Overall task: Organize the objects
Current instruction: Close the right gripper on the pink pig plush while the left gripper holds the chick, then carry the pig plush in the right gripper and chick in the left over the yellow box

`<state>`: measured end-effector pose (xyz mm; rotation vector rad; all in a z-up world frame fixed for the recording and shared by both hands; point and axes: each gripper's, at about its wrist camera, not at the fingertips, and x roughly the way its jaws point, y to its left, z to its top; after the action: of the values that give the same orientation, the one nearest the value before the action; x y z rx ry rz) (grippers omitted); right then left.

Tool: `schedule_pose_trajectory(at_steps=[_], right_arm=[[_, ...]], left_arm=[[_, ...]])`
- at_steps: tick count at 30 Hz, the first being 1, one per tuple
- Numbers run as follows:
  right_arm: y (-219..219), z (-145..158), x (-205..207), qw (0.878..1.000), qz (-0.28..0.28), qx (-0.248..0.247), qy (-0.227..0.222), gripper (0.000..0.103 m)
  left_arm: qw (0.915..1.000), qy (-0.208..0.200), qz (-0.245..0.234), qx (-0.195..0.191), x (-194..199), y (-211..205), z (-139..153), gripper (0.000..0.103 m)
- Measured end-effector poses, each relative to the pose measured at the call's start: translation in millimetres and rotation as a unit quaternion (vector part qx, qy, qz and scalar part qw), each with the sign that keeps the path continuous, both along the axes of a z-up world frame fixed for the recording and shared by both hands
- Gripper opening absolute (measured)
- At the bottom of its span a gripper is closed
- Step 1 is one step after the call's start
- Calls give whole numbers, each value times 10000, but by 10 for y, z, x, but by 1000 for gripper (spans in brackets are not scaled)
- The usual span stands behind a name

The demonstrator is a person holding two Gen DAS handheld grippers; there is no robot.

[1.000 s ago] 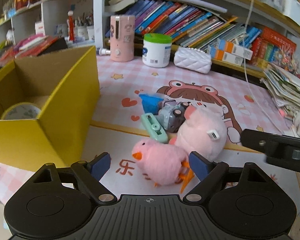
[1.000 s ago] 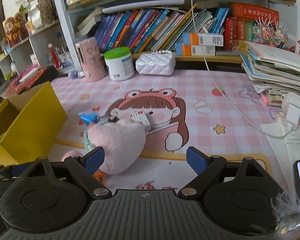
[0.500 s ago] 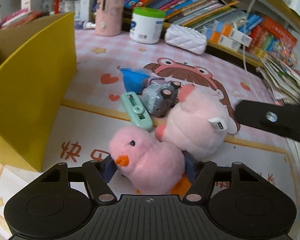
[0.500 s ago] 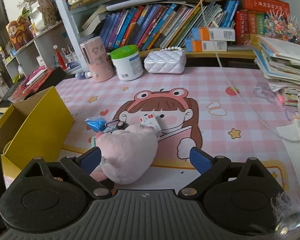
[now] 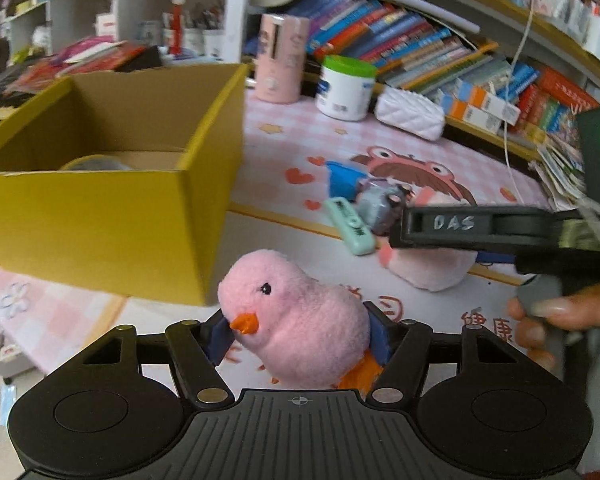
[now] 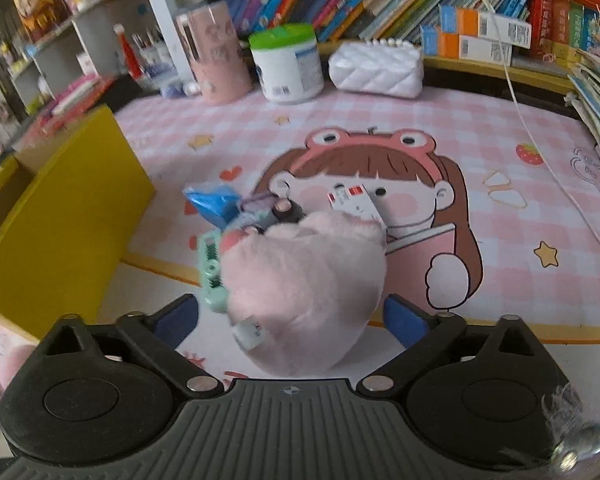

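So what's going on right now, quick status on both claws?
Left gripper shut on pink chick plush, lifted beside yellow box. Right gripper open around pink plush, not clamped. Mint case touching that plush.

Green-lidded white tub beside pink cylinder; quilted white purse right.

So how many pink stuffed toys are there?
2. A pink chick plush is clamped in the left gripper. A bigger pink plush lies on the mat between the open fingers of the right gripper. Others may be hidden.
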<state>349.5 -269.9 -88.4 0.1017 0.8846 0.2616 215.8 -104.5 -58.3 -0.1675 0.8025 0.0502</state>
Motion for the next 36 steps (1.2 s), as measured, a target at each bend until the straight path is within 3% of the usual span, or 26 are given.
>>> schedule_pose_trajectory(at_steps=[1, 3, 7, 13, 23, 36], right_arm=[[5, -39, 29, 9999, -55, -86, 65, 74], [-16, -118, 66, 9996, -85, -41, 269, 68], [-77, -99, 11, 9993, -252, 108, 252, 59], [-160, 76, -263, 9986, -516, 97, 54, 58], [-158, 442, -922, 9950, -844, -55, -531, 58], [538, 541, -1635, 9965, -590, -215, -557, 58]], left_arm=[[10000, -22, 36, 14, -31, 28, 16, 65], [9999, -61, 98, 43, -99, 73, 45, 65], [9997, -109, 203, 21, -195, 154, 81, 65], [9994, -291, 175, -118, -256, 226, 150, 65], [9975, -562, -335, -266, -353, 301, 222, 65], [9968, -593, -293, -444, -826, 880, 227, 65]])
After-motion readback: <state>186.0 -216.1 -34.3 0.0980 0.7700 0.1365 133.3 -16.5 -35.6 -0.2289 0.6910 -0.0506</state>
